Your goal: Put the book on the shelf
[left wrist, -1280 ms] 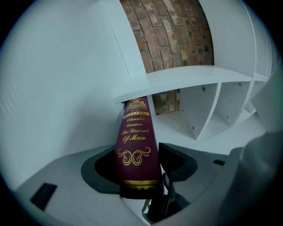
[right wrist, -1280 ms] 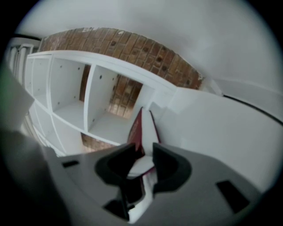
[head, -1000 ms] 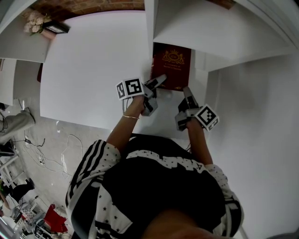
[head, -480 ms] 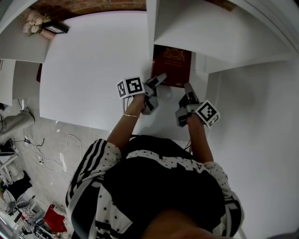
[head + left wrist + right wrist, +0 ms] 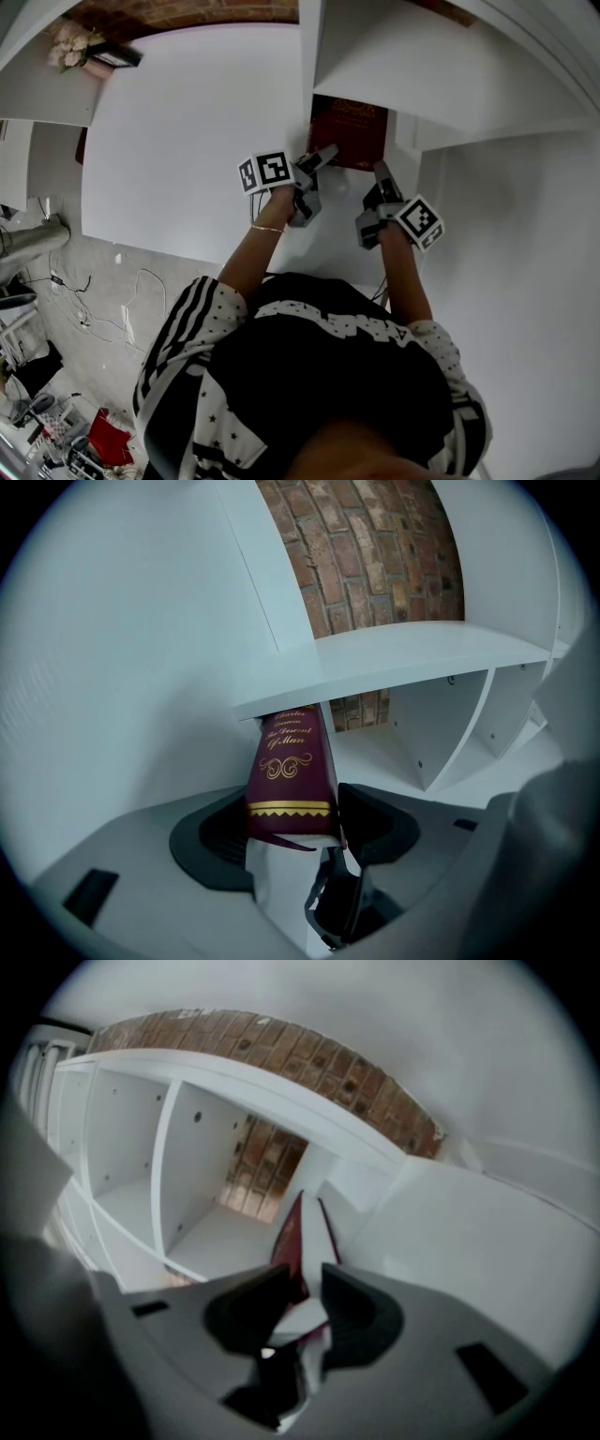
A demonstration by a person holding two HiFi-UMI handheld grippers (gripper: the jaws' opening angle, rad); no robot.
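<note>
The maroon book [image 5: 349,131], upper middle of the head view, sits half under a white shelf [image 5: 422,66] board, with the left gripper [image 5: 328,153] and right gripper [image 5: 381,171] both clenched on its near end. A white worktop [image 5: 187,122] spreads to the left, brick wall [image 5: 187,11] runs along the top, and cables [image 5: 141,281] lie on the grey floor at lower left.

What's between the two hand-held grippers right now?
The book, in the head view: the left hand-held gripper clamps its spine, the right hand-held gripper its opposite edge.
</note>
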